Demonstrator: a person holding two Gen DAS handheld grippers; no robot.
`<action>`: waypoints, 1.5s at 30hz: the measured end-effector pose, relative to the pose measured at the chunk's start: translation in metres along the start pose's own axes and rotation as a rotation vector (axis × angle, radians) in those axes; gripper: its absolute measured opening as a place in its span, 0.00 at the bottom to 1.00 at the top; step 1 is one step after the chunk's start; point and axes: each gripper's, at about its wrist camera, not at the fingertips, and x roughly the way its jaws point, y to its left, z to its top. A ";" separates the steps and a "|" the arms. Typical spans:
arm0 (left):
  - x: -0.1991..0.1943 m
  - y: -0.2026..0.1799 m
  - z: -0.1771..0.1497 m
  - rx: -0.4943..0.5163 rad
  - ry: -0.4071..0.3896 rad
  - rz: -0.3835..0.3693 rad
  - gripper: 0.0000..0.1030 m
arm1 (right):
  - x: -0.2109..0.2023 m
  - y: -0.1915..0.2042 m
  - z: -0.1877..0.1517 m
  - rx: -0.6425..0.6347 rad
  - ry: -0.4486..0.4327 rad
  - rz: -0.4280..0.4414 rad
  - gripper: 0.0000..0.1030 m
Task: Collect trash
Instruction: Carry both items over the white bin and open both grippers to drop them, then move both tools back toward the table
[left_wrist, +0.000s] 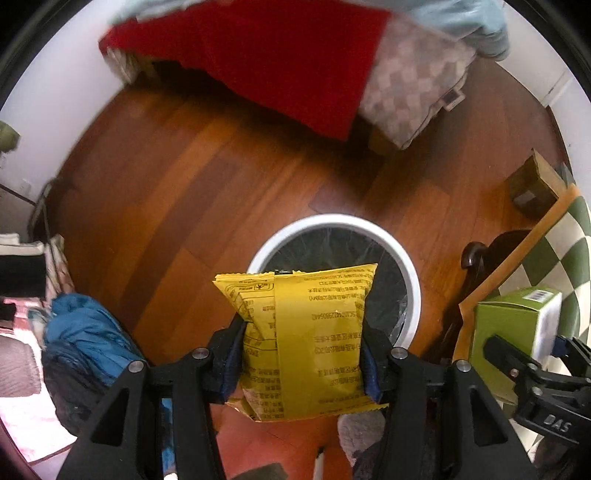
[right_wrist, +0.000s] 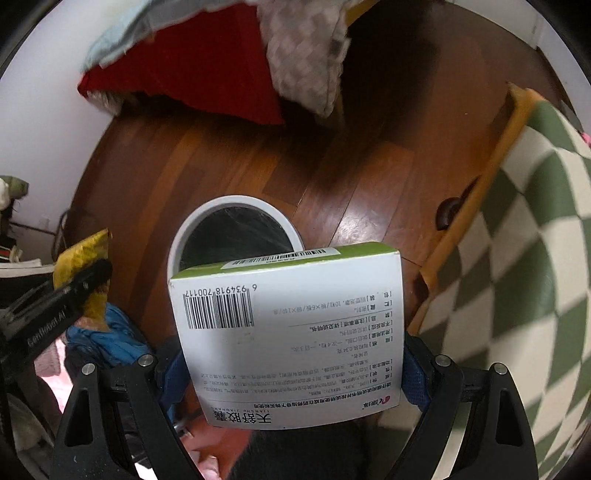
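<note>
My left gripper (left_wrist: 301, 354) is shut on a yellow snack bag (left_wrist: 306, 343), held above the near edge of a round white trash bin (left_wrist: 413, 280) lined with a clear bag on the wood floor. My right gripper (right_wrist: 291, 365) is shut on a white and green medicine box (right_wrist: 291, 339) with a barcode, held just in front of the same bin (right_wrist: 177, 240). The box also shows at the right of the left wrist view (left_wrist: 517, 314). The snack bag shows at the left of the right wrist view (right_wrist: 83, 266).
A table with a green and white checked cloth (right_wrist: 535, 240) stands to the right. A bed with a red blanket (left_wrist: 280, 59) and checked cushion (left_wrist: 413, 81) lies beyond the bin. Blue clothes (left_wrist: 85, 332) are piled at the left. A small brown box (left_wrist: 532, 184) sits on the floor.
</note>
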 end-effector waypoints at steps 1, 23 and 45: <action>0.006 0.004 0.002 -0.012 0.013 0.000 0.63 | 0.013 0.004 0.006 -0.009 0.017 -0.006 0.89; 0.020 0.043 -0.012 -0.099 -0.009 0.166 0.92 | 0.096 0.032 0.019 -0.148 0.118 -0.135 1.00; -0.122 0.024 -0.067 -0.071 -0.214 0.067 0.92 | -0.073 0.025 -0.040 -0.123 -0.142 -0.068 1.00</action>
